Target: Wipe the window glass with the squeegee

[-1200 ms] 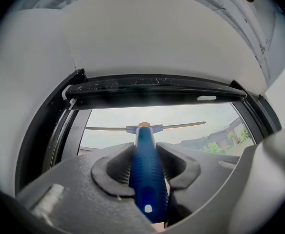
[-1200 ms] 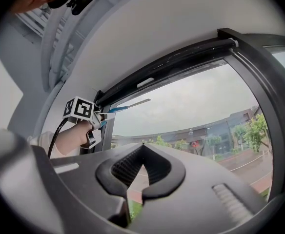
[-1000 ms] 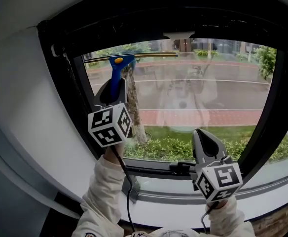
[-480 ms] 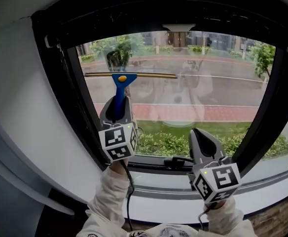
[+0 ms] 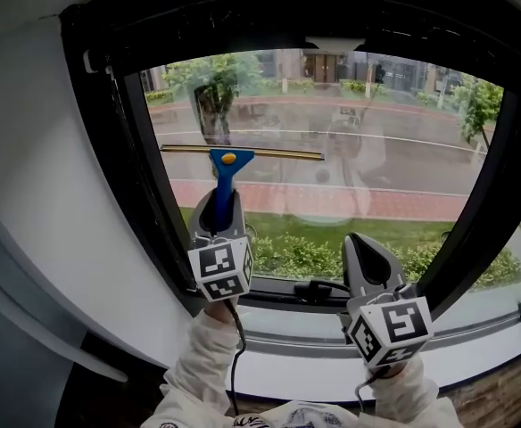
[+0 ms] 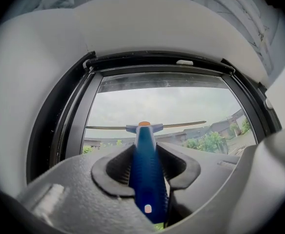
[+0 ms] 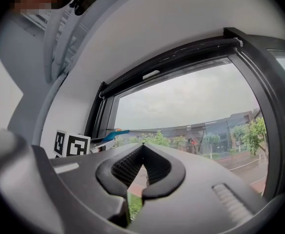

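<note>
The squeegee has a blue handle, an orange dot and a long thin blade lying flat across the left half of the window glass. My left gripper is shut on the blue handle, below the blade; in the left gripper view the handle runs up between the jaws to the blade. My right gripper hangs lower right, near the sill, jaws together and empty. In the right gripper view the right gripper points at the glass, with the squeegee at its left.
A black window frame surrounds the glass, with a black handle on its bottom rail. A white sill lies below, white wall to the left. Outside are a road, trees and a hedge.
The squeegee and my left gripper have come down the glass, from near the top of the pane to about mid-height. The right gripper has stayed where it was.
</note>
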`<state>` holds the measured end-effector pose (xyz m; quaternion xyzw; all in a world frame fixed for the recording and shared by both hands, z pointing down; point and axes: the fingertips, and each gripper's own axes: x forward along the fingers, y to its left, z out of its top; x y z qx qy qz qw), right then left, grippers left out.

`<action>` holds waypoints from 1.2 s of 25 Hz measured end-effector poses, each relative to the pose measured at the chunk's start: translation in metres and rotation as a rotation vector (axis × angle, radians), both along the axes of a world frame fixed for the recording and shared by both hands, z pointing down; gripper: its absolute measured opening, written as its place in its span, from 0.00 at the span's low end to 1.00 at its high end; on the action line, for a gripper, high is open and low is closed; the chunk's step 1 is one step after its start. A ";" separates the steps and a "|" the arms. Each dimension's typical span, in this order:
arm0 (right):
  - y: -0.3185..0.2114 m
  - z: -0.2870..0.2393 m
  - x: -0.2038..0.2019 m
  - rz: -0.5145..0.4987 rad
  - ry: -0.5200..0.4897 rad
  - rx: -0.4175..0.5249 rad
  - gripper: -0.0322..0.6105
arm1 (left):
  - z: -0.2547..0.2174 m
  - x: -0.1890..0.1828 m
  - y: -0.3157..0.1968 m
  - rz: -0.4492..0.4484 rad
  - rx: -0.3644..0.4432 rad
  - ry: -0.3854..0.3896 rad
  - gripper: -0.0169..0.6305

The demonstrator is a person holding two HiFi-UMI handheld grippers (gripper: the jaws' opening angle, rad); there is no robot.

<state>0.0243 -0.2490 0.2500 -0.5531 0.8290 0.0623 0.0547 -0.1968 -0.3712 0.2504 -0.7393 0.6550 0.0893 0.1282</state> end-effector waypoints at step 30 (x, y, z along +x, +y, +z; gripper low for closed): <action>-0.017 0.083 0.009 0.039 -0.002 -0.131 0.06 | 0.151 -0.001 0.001 -0.012 -0.222 0.036 0.25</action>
